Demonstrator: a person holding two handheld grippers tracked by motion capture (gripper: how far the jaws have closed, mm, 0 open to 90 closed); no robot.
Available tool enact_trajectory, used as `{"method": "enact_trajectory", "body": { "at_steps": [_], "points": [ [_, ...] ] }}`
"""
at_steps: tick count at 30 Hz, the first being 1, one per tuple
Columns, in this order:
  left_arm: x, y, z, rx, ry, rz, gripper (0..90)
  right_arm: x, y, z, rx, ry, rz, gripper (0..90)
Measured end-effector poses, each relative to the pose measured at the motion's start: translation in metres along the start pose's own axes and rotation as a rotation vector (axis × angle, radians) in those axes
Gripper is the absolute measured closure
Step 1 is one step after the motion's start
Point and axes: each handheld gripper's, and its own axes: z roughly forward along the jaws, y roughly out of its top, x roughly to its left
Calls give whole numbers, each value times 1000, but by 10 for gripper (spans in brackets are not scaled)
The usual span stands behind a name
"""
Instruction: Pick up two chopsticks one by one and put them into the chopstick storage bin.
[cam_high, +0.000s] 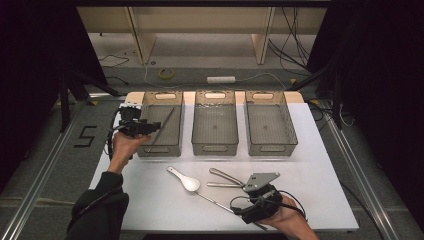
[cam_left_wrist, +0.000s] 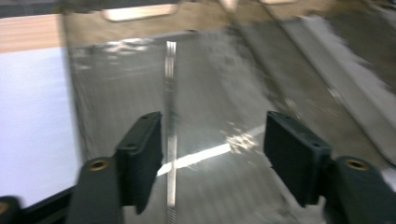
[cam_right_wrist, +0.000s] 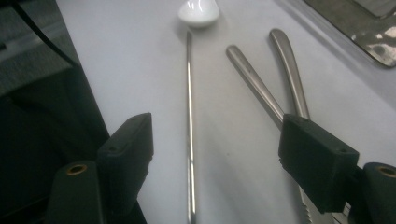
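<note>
My left gripper (cam_high: 144, 128) hovers at the near left side of the left clear bin (cam_high: 159, 150). Its jaws stand open (cam_left_wrist: 212, 127). A thin metal rod (cam_high: 165, 123) leans inside that bin and runs between the jaws (cam_left_wrist: 170, 93), close to one pad; nothing presses on it. My right gripper (cam_high: 248, 194) rests low at the table's near right, also open (cam_right_wrist: 217, 128). A second thin metal rod (cam_right_wrist: 189, 116) lies on the white table between its jaws. Beside it lie two metal utensil handles (cam_right_wrist: 254, 79), and a white spoon (cam_right_wrist: 198, 11) lies farther off.
Three clear bins stand in a row at the back; the middle bin (cam_high: 215, 145) and the right bin (cam_high: 272, 148) hold nothing visible. The white spoon (cam_high: 185, 180), metal handles (cam_high: 225, 177) and rod (cam_high: 215, 202) lie on the white tabletop (cam_high: 320, 170).
</note>
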Motion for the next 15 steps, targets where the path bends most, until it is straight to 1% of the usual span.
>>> {"method": "enact_trajectory", "body": {
  "at_steps": [2, 3, 4, 5, 6, 7, 8, 9, 12, 13, 15],
  "points": [
    [-10, -7, -6, -13, -30, 28, 315, -1, 3, 0, 52, -4, -12, 287],
    [-14, -9, -9, -5, -43, 51, 301, -2, 4, 0, 83, -2, -16, 288],
    [-18, -10, -11, 3, -45, 66, 280, -2, 6, 1, 116, 3, -19, 289],
    [-22, -12, -14, -9, -51, 68, 263, -3, 6, 3, 150, 7, -43, 297],
    [-26, -13, -17, -22, -71, 68, 258, -2, 8, 4, 179, 4, -51, 313],
    [-30, -15, -20, -21, -92, 77, 250, -2, 9, 5, 210, 3, -57, 319],
    [-35, -16, -22, -24, -102, 89, 237, -1, 10, 7, 229, -2, -54, 324],
    [-40, -17, -25, -23, -110, 111, 225, 0, 10, 8, 258, 2, -66, 334],
    [-52, -23, -34, -45, -152, 129, 202, 1, 10, 11, 309, 9, -90, 361],
    [-56, -25, -36, -49, -166, 138, 196, 2, 10, 12, 320, 13, -74, 367],
    [-65, -31, -39, -59, -182, 157, 182, 3, 9, 12, 349, 15, -85, 386]
  ]
}}
